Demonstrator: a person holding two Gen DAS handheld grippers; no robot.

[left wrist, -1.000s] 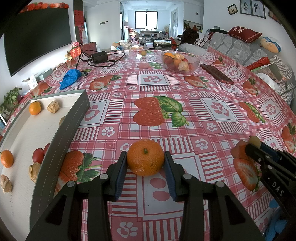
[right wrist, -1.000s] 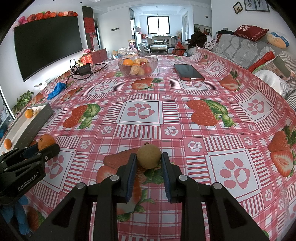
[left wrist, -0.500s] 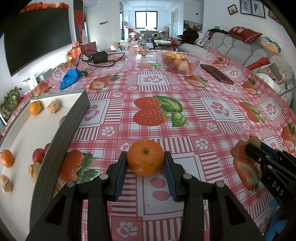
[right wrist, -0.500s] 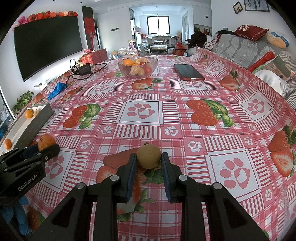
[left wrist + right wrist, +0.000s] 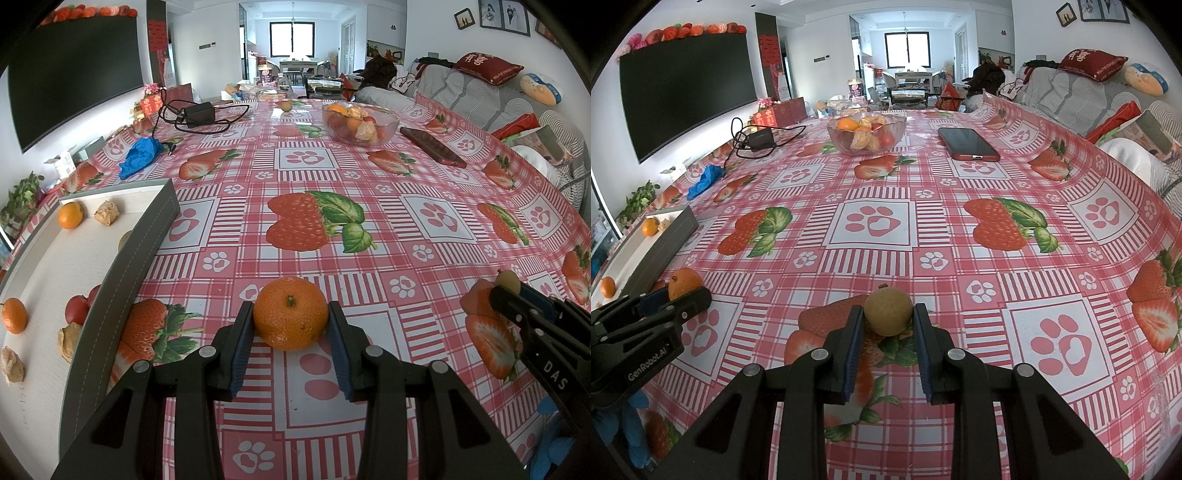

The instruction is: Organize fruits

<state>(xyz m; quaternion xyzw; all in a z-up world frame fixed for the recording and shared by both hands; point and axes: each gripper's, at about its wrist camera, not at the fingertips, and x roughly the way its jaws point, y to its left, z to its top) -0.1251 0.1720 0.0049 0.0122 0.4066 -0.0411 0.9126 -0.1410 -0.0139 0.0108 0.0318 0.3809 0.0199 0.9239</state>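
The left gripper (image 5: 291, 332) is closed on a mandarin orange (image 5: 290, 318), which is pressed between the blue pads (image 5: 239, 345) just above the strawberry-and-paw-print cloth of the table (image 5: 369, 206). The right gripper (image 5: 887, 334) is clamped on a small brownish-tan round fruit (image 5: 888, 311), held the same way between its two pads. To the left of the left gripper, a shallow tray (image 5: 122, 295) with a dark rim and a white floor is seen; in it lie two more mandarins (image 5: 70, 215), a red fruit (image 5: 76, 309) against the near wall, and several papery husked fruits (image 5: 106, 212). Far ahead of both grippers, a glass bowl (image 5: 867, 133) filled with mixed fruit is set on the table, with a red-cased phone (image 5: 967, 143) lying to its right. Ahead and to the left, a black power adapter with a coiled cable (image 5: 199, 112) and a crumpled blue cloth (image 5: 139, 157) are found. One small fruit (image 5: 286, 106) is seen alone near the table's far edge.
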